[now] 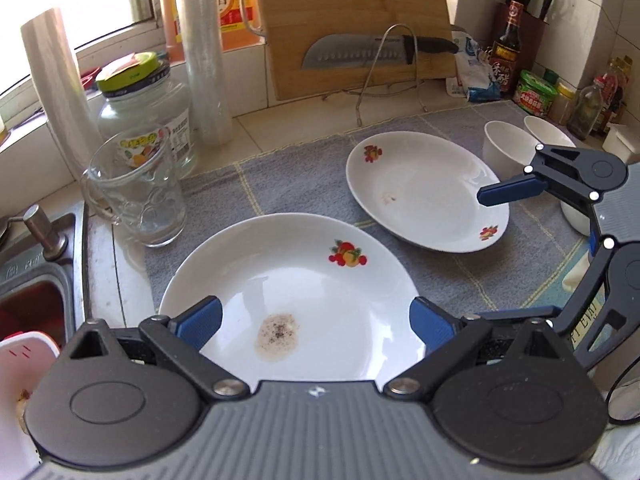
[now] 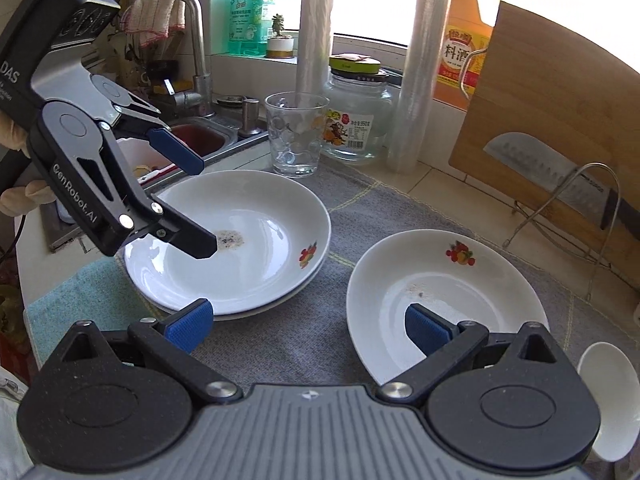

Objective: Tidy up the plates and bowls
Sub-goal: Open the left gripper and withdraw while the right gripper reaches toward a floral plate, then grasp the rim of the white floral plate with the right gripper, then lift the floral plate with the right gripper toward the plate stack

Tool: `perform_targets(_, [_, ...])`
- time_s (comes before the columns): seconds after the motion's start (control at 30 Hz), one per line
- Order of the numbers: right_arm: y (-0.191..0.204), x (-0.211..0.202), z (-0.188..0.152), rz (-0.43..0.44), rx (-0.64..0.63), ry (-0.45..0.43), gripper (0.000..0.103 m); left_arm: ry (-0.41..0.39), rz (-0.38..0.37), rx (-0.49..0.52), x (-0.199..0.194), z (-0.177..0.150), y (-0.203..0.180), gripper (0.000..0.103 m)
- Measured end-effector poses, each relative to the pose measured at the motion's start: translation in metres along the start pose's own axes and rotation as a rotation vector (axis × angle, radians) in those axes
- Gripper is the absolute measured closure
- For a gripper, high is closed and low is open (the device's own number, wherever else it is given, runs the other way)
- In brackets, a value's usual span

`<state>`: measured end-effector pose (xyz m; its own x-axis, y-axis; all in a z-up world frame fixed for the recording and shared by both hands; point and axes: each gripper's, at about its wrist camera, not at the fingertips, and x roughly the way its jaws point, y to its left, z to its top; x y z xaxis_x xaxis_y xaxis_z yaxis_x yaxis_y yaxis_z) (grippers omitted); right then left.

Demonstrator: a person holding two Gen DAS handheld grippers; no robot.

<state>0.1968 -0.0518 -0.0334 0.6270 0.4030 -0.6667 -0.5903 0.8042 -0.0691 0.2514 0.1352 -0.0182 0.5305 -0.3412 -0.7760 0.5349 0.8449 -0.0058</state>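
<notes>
I have the left gripper point(image 1: 316, 322) hanging over the near plate point(image 1: 304, 280), jaws spread wide and holding nothing. From the right wrist view that plate point(image 2: 256, 264) sits on top of another one, the pair stacked at the sink end of the grey mat point(image 2: 288, 340) on the desk. A brownish speckled stain point(image 1: 277, 335) marks its middle, and a fruit print shows on the rim.

My right gripper point(image 2: 308, 330) is low over the mat between the stack and the far plate point(image 2: 444, 304), jaws also wide apart and empty. The far plate point(image 1: 426, 190) lies alone on the mat, apart from the stack, with a faint smear inside.

Two white bowls point(image 1: 506, 152) stand just beyond the far plate, beside each other; a third white bowl point(image 2: 610, 400) shows at the right edge of the right wrist view.

A glass mug point(image 1: 136, 196) stands just past the stack, with a jar point(image 1: 146, 108) behind it, and a knife point(image 1: 376, 52) rests against the cutting board point(image 1: 352, 12)
</notes>
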Motion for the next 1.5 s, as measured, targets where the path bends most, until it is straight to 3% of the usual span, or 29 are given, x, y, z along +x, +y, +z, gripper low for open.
perform_targets(0.2, [-0.039,-0.022,-0.003,-0.109,0.012,0.006,0.0,-0.112,-0.01,0.037,0.003,0.006,-0.041,0.003])
perform_targets(0.37, [-0.087,-0.025,-0.003,-0.106,0.006,0.031,0.0,-0.13,0.03,0.058,0.019,0.012,-0.089,0.002])
perform_targets(0.7, [-0.181,0.021,0.013,0.141,0.091,0.181,0.0,-0.052,0.11,-0.028,0.064,0.007,-0.155,0.002])
perform_targets(1.07, [-0.195,0.081,0.024,0.295,0.01,0.294,0.0,-0.024,0.19,-0.087,0.108,0.007,-0.177,0.003])
perform_targets(1.5, [-0.2,0.124,0.047,0.407,-0.044,0.369,0.02,-0.078,0.197,-0.132,0.113,0.01,-0.168,0.006])
